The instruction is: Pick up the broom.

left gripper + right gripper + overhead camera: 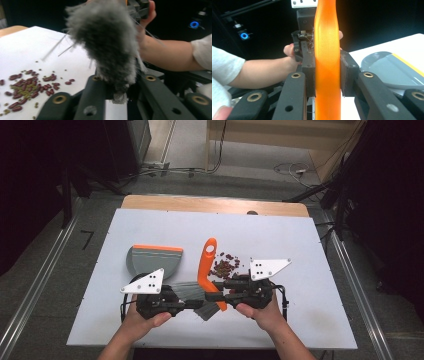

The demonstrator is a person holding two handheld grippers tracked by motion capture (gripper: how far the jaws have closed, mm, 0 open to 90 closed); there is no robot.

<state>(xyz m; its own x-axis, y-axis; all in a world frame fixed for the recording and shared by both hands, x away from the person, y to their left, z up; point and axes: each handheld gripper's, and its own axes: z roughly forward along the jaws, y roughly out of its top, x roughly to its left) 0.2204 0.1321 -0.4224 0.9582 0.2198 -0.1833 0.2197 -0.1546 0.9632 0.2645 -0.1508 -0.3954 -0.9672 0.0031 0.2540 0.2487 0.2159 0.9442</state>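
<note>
No brand, label or readable writing is showing on any of the things here — the white plates on top of the grippers are carrying only small dark holes.

In the high view the orange brush (206,265) is lying across the white table (150,225), its handle pointing away from the person and its grey bristles (187,291) fanning toward the left gripper (192,297). The right gripper (220,290) is clamping the brush's handle just beside the head. A grey dustpan (152,260) with an orange edge is sitting left of the brush, and a heap of red beans (226,266) is lying just right of the handle.

The right gripper view is giving what the overhead one cannot: both pads (348,72) are pressing flat on the orange handle (327,62), with the dustpan (387,72) lying beyond.

The left gripper view is showing the bristles (107,45) filling the space between its jaws, blurred — whether the jaws are pinching them I cannot tell. It is also showing small green seeds mixed among the beans (27,86), which the high view is too coarse to show.
</note>
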